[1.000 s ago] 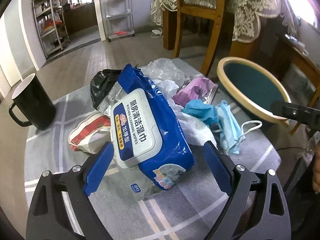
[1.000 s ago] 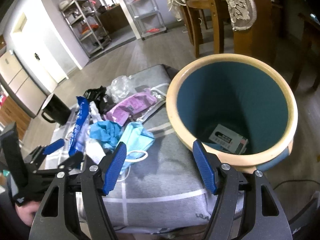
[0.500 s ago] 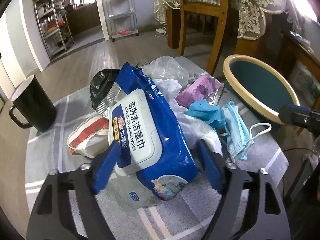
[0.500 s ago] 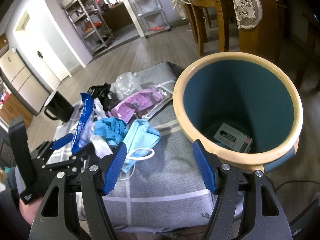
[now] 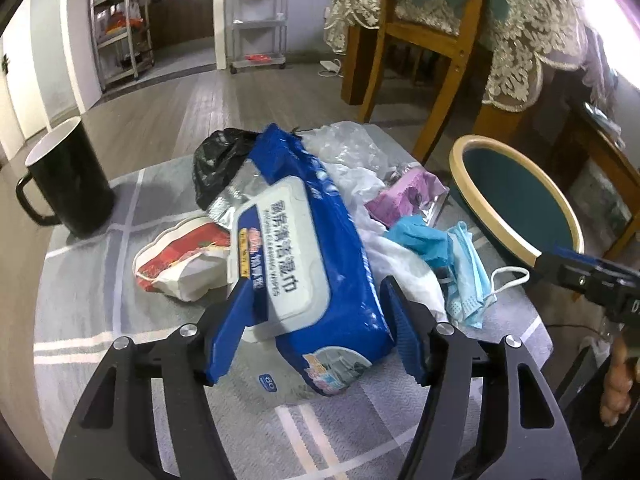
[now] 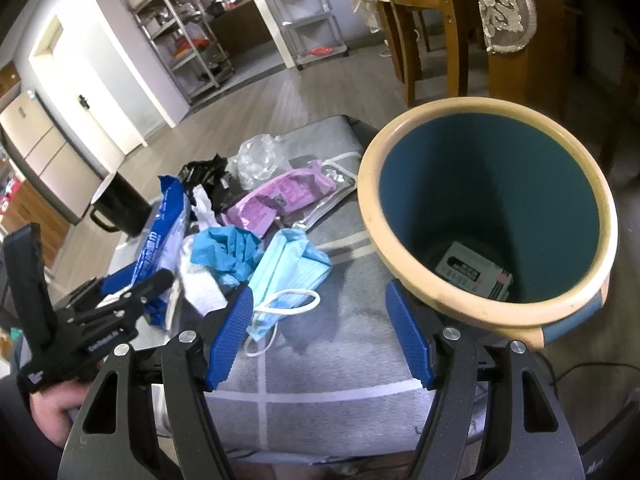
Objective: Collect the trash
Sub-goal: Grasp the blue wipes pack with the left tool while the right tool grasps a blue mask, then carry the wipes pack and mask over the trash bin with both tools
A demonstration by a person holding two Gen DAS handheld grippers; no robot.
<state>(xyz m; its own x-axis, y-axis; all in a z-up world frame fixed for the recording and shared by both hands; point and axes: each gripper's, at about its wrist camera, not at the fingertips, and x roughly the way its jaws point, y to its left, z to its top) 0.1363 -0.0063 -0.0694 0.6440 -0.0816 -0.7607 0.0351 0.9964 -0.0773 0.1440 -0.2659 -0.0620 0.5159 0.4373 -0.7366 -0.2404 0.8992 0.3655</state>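
Observation:
A blue pack of kitchen wipes (image 5: 304,248) lies on a pile of trash on the grey cloth-covered table (image 5: 80,320). My left gripper (image 5: 320,328) straddles the pack's near end, its blue fingers (image 5: 234,328) closed in against both sides. Beside the pack lie a red-and-white wrapper (image 5: 180,256), a black bag (image 5: 218,160), a purple packet (image 5: 404,196), a blue glove (image 5: 420,236) and a face mask (image 5: 466,276). My right gripper (image 6: 320,336) is open and empty above the table, between the mask (image 6: 288,268) and the teal bin (image 6: 488,216).
A black mug (image 5: 68,184) stands at the table's left. The bin (image 5: 516,200) stands off the table's right edge and holds a small box (image 6: 474,272). Wooden chairs (image 5: 424,40) and metal shelves (image 5: 120,24) stand behind.
My left gripper has moved forward over the wipes pack and its fingers have closed in onto the pack's sides. The right gripper has shifted slightly and stays open.

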